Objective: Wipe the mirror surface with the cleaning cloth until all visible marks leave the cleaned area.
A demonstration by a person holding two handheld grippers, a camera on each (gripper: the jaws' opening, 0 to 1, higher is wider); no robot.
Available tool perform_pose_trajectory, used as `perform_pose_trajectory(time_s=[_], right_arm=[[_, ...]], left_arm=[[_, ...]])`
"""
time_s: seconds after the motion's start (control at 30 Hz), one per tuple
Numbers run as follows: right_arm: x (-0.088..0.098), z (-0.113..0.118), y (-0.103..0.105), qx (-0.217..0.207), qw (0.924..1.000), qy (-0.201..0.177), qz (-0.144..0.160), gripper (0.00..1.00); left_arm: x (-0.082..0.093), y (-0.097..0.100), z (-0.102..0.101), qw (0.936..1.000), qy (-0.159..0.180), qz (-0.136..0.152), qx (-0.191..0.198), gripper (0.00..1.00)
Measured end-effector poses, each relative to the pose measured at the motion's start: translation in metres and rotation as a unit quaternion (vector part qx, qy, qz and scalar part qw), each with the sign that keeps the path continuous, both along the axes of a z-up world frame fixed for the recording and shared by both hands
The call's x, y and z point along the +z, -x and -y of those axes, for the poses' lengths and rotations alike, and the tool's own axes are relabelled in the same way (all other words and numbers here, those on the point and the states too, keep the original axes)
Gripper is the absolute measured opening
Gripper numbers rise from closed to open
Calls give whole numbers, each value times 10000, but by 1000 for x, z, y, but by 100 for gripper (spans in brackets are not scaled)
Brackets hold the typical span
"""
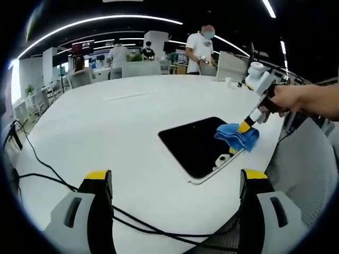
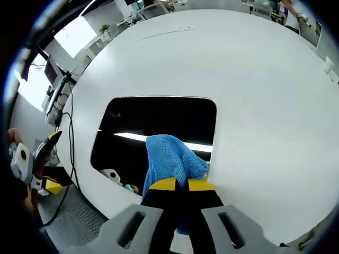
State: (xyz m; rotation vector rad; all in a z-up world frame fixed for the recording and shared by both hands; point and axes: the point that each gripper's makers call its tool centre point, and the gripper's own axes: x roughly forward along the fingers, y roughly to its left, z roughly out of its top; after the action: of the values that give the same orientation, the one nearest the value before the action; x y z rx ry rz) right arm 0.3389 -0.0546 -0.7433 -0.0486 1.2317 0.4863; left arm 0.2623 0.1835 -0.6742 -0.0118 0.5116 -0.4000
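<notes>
The mirror (image 1: 197,145) lies flat on the white table (image 1: 106,121), close to the table edge nearest you. Your right gripper (image 2: 182,183) has its jaws pinched together on the blue cloth (image 2: 168,156), and the cloth rests on the mirror's near edge; in the left gripper view the same cloth (image 1: 238,135) sits at the mirror's right-hand corner with the right gripper (image 1: 245,127) slanting down onto it. Your left gripper (image 1: 176,177) stands with its jaws wide apart and empty, held back over the table edge, well apart from the mirror.

For the wiping step, you would do well to press the cloth flat so that more than its bunched tip meets the glass. Draw it in overlapping passes from the near edge toward the far edge. Keep the strokes inside the frame, since the mirror sits close to the table edge and a hard sideways push could slide it.

The marks themselves are hard to make out: the glass reads black, crossed by reflected ceiling lights, with some pale shapes near its edge that cannot be told as smears or reflections. The cloth and jaws hide the patch beneath them. Cables (image 1: 47,177) trail off the table's near edge.
</notes>
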Motion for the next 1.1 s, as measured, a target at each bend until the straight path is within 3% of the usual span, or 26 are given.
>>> perform_pose_trajectory(time_s=[0.77, 1.1], right_arm=[[-1, -2, -74, -17, 9994, 241, 248, 0], [4, -4, -85, 85, 9991, 333, 242, 0]], left_arm=[[-1, 1, 2, 10000, -57, -36, -40, 99], [-6, 0, 2, 9999, -17, -80, -58, 99]])
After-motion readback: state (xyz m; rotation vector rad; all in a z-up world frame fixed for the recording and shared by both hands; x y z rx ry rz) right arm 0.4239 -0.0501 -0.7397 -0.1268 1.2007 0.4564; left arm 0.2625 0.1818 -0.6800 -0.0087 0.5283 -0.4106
